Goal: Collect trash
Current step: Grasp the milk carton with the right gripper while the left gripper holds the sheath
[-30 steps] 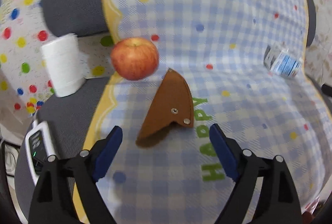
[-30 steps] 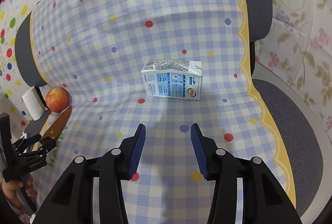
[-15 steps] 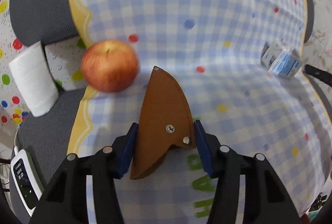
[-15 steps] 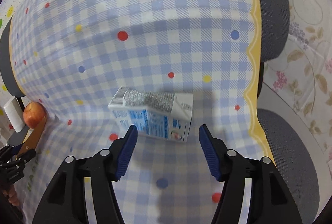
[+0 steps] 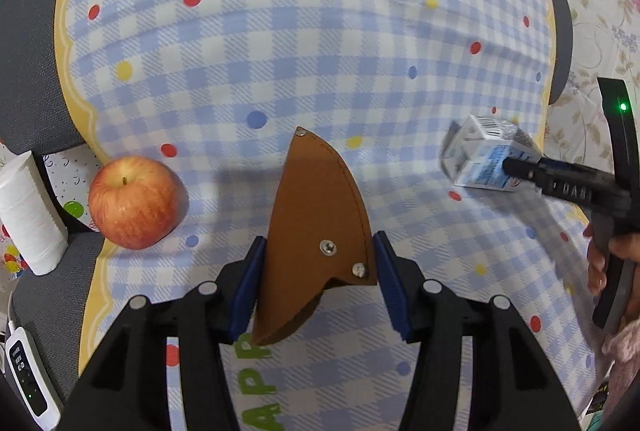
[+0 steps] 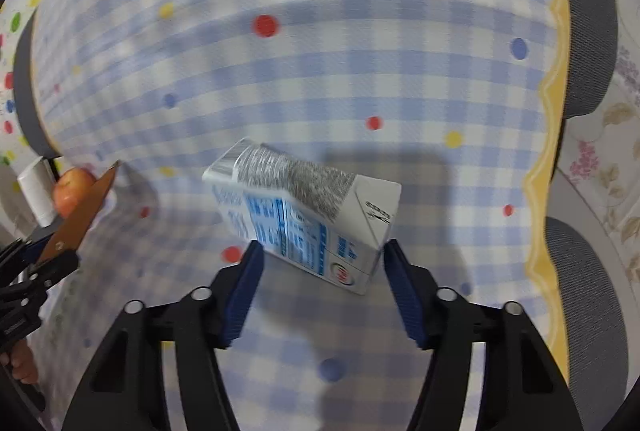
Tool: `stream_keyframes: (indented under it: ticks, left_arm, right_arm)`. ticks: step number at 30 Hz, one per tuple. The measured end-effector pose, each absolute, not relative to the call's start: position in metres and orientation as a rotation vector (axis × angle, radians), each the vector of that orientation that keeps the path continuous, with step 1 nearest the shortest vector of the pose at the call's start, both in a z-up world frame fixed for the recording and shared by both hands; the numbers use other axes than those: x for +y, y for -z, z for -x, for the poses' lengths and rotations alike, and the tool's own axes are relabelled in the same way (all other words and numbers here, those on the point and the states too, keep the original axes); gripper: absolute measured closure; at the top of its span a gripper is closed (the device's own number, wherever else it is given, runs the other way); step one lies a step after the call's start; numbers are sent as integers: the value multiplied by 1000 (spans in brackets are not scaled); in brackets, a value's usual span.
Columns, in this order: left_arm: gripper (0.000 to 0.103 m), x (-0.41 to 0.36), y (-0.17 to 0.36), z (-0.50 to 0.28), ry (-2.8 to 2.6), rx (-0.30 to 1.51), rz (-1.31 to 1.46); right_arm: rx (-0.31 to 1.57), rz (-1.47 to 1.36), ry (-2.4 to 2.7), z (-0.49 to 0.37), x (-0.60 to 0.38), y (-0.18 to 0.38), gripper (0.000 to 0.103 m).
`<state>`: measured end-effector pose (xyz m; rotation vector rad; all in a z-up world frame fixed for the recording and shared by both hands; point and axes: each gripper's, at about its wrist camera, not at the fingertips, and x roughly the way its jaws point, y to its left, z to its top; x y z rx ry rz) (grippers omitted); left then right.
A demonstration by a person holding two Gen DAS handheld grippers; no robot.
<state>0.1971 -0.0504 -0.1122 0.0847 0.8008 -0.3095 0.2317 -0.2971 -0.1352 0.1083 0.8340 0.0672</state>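
A brown leather sheath [image 5: 312, 231] with two rivets lies on the checked cloth [image 5: 320, 51]. My left gripper [image 5: 316, 287] has its blue pads against both sides of the sheath. A white and blue milk carton [image 6: 308, 223] lies tilted on the cloth. My right gripper [image 6: 324, 287] has its pads on both sides of the carton's near end, close to touching it. In the left wrist view the carton [image 5: 486, 163] lies at the right, with the right gripper's fingers [image 5: 560, 179] at it. The sheath also shows in the right wrist view [image 6: 80, 211].
A red apple [image 5: 134, 201] sits left of the sheath at the cloth's yellow edge. A white paper roll [image 5: 30, 211] stands further left. A white remote-like device [image 5: 26, 371] lies at the lower left. Grey chair cushions [image 6: 584, 291] flank the cloth.
Both grippers have moved forward. The left one has closed around the sheath. The right one has moved its jaws around the carton, which now looks tilted.
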Motion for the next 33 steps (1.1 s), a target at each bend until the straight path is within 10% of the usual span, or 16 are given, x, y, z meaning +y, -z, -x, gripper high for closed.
stream_keyframes:
  ticks: [23, 33]
  left_arm:
    - [51, -48, 109, -186, 293, 785, -79]
    - [51, -53, 113, -187, 284, 796, -85]
  right_arm:
    - [774, -90, -94, -246, -286, 136, 25]
    - [748, -57, -201, -215, -265, 120, 62]
